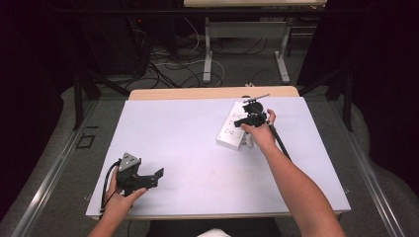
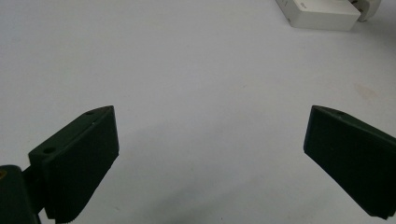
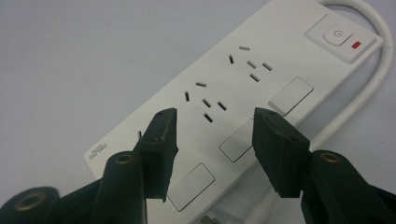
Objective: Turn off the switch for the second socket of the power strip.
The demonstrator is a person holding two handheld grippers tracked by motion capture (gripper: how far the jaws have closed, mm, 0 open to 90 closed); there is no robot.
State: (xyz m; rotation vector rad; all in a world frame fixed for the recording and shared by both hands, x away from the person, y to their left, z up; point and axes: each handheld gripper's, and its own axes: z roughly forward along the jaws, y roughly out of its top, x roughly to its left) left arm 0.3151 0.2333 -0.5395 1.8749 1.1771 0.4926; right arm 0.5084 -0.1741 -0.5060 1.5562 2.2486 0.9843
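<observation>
A white power strip (image 1: 232, 129) lies flat at the back right of the white table (image 1: 197, 148). In the right gripper view the power strip (image 3: 243, 88) shows several socket slots, a power button with a red light (image 3: 343, 37) and a white cord (image 3: 369, 88) curving along its side. My right gripper (image 3: 215, 123) hovers just above the strip, jaws apart with nothing between them; in the high view the right gripper (image 1: 251, 118) sits over the strip's middle. My left gripper (image 1: 148, 178) rests near the front left, wide open and empty (image 2: 208, 140).
The left gripper view shows a corner of the power strip (image 2: 322, 14) far ahead. Behind the table, cables (image 1: 168, 64) lie on the floor beside another table's legs (image 1: 208, 59). A wooden edge (image 1: 212, 92) runs along the back of the table.
</observation>
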